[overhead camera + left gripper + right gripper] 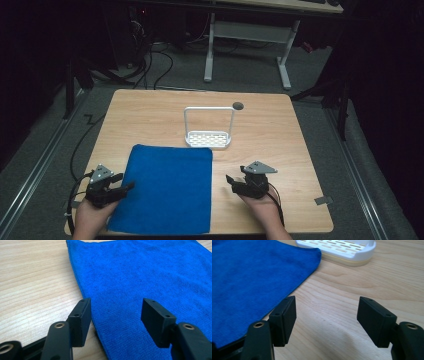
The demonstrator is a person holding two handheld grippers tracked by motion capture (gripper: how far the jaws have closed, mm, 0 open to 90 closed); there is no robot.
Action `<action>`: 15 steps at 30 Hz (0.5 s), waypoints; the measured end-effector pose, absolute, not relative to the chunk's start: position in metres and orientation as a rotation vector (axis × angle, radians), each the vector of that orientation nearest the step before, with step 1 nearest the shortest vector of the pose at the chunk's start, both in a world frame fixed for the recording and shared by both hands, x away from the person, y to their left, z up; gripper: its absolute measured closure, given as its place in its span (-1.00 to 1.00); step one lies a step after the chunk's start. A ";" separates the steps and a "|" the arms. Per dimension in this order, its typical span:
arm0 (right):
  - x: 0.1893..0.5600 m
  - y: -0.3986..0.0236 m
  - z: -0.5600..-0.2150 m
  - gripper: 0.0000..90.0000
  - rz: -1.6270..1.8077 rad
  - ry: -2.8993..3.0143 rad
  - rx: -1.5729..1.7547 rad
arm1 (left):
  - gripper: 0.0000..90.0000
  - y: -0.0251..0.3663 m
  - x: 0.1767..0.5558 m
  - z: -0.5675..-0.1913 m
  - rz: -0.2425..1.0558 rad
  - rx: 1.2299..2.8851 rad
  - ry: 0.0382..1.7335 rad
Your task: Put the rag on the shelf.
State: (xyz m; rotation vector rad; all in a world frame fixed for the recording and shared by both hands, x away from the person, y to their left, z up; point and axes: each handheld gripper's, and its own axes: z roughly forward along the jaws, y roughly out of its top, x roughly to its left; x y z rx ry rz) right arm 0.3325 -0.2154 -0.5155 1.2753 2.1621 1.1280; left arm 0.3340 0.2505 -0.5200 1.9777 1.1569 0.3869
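The left gripper [129, 186] has its jaws spread wide with nothing pinched between them. In the left gripper view [115, 315] the pads hang just above the left border of the blue cloth [140, 285]: one pad sits over the cloth's hem beside bare wood, the other over the cloth itself, and neither pad presses on the fabric. The right gripper [229, 178] likewise has its jaws parted and empty. In the right gripper view [326, 316] the gap between the pads looks onto bare counter [352, 290], with the cloth's right edge [249, 277] running along at about 9 o'clock of the jaws, close beside one pad.

From above, the blue cloth [167, 187] lies flat and squared on the near half of the counter [280, 135], between the two grippers, the left one at its 9 o'clock and the right one at its 3 o'clock. A white slotted rack [209, 136] with an upright wire frame stands just past the cloth's far right corner, at about 1 o'clock of the cloth; in the right gripper view its tray [342, 247] lies near that corner but apart from it. A small dark round thing [238, 105] sits on the wood by the rack's far right post.
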 end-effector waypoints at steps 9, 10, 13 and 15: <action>0.327 -0.203 -0.513 -0.02 1.205 2.202 1.242 | -0.01 0.244 0.333 -0.519 0.378 2.030 1.116; 0.327 -0.198 -0.513 0.05 1.220 2.225 1.218 | 0.16 0.245 0.332 -0.520 0.350 2.034 1.111; 0.328 -0.189 -0.514 0.15 1.241 2.263 1.186 | 0.38 0.245 0.329 -0.523 0.325 2.067 1.092; 0.328 -0.180 -0.514 0.31 1.248 2.301 1.140 | 0.59 0.243 0.327 -0.525 0.306 2.095 1.082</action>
